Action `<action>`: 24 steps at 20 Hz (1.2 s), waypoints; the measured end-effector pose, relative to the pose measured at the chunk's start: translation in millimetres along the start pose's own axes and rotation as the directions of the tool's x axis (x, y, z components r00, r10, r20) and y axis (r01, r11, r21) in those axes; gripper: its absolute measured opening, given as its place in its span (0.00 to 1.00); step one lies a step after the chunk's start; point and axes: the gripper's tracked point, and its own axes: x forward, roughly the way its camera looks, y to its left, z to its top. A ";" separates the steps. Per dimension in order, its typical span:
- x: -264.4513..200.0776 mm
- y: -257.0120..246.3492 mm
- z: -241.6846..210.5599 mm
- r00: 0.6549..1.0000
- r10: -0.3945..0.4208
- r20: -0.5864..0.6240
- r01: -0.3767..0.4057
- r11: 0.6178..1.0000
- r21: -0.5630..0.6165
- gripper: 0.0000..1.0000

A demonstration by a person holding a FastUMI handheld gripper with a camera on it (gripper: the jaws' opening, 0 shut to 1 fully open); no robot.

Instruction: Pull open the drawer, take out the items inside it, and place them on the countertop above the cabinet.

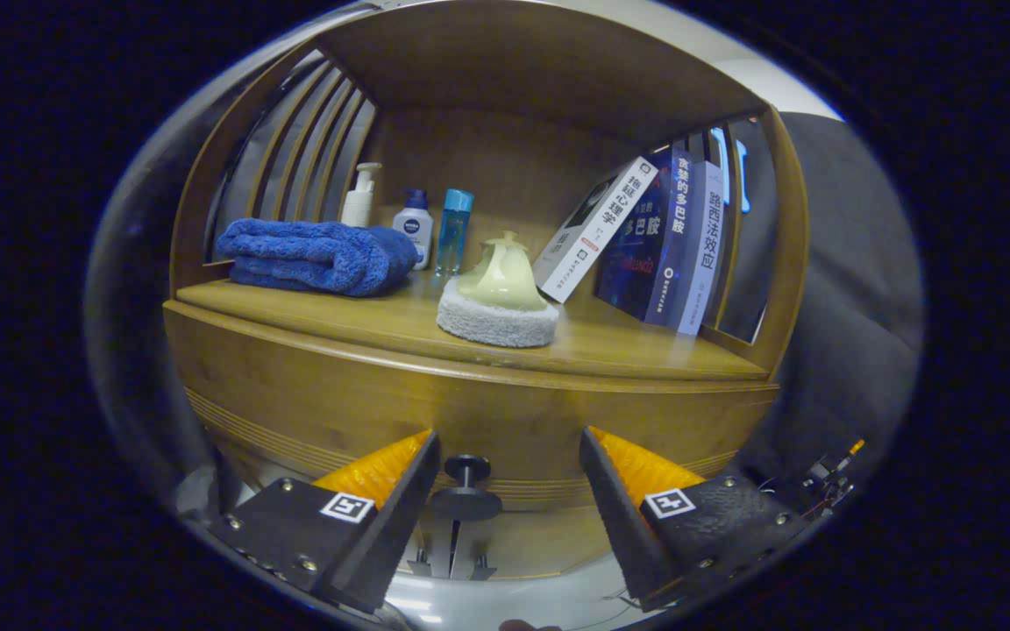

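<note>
Below the countertop edge, gripper [509, 473] fingers are standing wide apart, empty, flanking the small rigid drawer knob [466, 491]; grasping its stem is looking soundest.

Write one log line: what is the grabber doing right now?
gripper: open | drawer knob: between fingers, ungrasped | drawer: shut | countertop: towel, bottles, books

Claw-mounted view, close, facing cabinet [470, 412].

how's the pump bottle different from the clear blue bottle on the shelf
The pump bottle is pale with a pump head; the clear blue bottle is see-through with a flat blue cap. The pump bottle stands behind the blue towel, half hidden; the blue one stands beside it. Both are upright.
</note>
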 end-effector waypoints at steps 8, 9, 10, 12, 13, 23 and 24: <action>-0.7 -2.3 -2.3 1.000 0.001 0.007 0.000 1.000 -0.027 0.97; -2.4 -4.6 -2.5 1.000 -0.003 0.006 0.004 1.000 -0.025 0.96; -5.9 -5.6 -0.8 1.000 0.000 0.010 0.001 1.000 -0.016 0.96; -15.9 -5.7 5.4 0.999 0.017 0.031 -0.017 1.000 0.004 0.97; -23.3 -6.8 8.8 0.999 0.025 0.043 -0.026 1.000 0.007 0.97; -118.0 -46.3 67.8 0.973 0.082 0.218 -0.093 0.995 0.041 0.96; -128.7 -50.7 75.9 0.966 0.086 0.242 -0.099 0.994 0.041 0.96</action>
